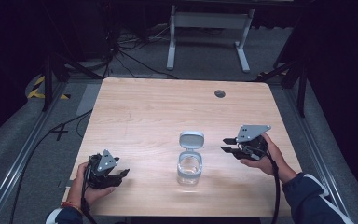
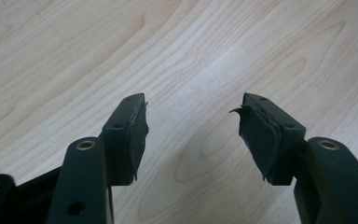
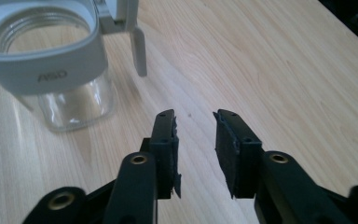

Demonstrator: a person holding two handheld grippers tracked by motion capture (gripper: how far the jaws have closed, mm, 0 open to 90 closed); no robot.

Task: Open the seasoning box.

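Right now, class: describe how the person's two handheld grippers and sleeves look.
Both the left gripper and right gripper are black, two-jawed, with dark worn pads and brass-coloured rivets; each carries a grey three-cornered plate and trails a black cable. Sleeves are dark blue with white trim.

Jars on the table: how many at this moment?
1. A clear glass jar with a grey collar and its hinged lid flipped open stands near the table's front edge, between the left gripper and right gripper. Nothing seems hidden.
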